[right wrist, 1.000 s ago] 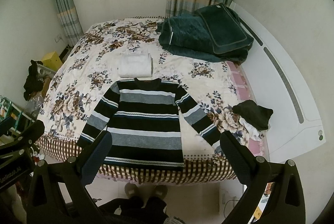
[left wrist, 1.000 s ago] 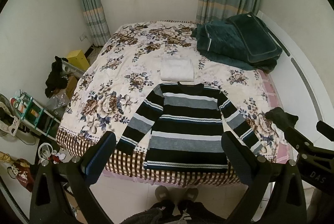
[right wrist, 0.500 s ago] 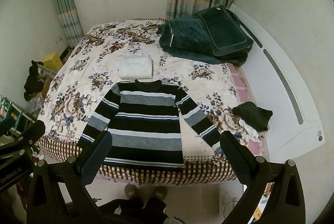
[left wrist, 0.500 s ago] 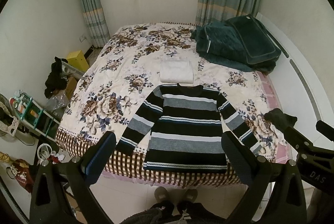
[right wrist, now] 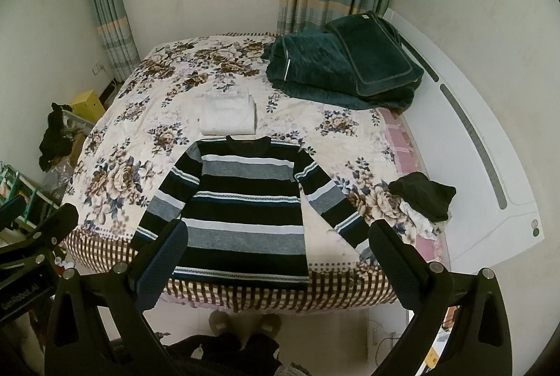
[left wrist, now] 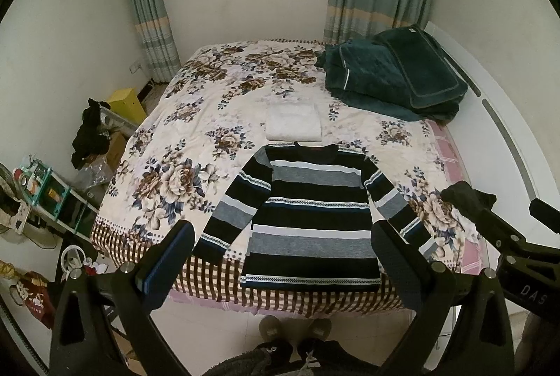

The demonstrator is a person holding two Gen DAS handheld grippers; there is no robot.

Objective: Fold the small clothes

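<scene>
- Left gripper point(left wrist: 280, 257): jaws spread wide, nothing between them, held up off the bed; the person's slippers show on the floor below.
- Right gripper point(right wrist: 276, 257): likewise spread wide and empty, and each wrist view shows the other gripper at its outer edge.
- Change over the last second: very little. In both views the scene has slipped only slightly down the frame, and the cloth lies as it did. I judge this a pause before the first fold, with no grasp begun.
- Striped sweater point(left wrist: 311, 218): flat and face up just beyond the fingertips of both grippers, hem at the near edge of the bed point(left wrist: 168, 180), neck pointing away. Its left sleeve point(left wrist: 234, 204) angles out towards the left gripper's left finger; its right sleeve point(right wrist: 329, 201) runs towards the right gripper's right finger. A sleeve cuff on each side looks the natural first pinch.
- Dark garment point(right wrist: 423, 197): crumpled with something white, beyond the right gripper's right finger, probably waiting its turn.
- White folded cloth point(left wrist: 292, 122): straight ahead past the sweater's neck, just beyond the collar.
- Green quilt point(left wrist: 392, 75): piled far ahead and right, by the curtains.
</scene>
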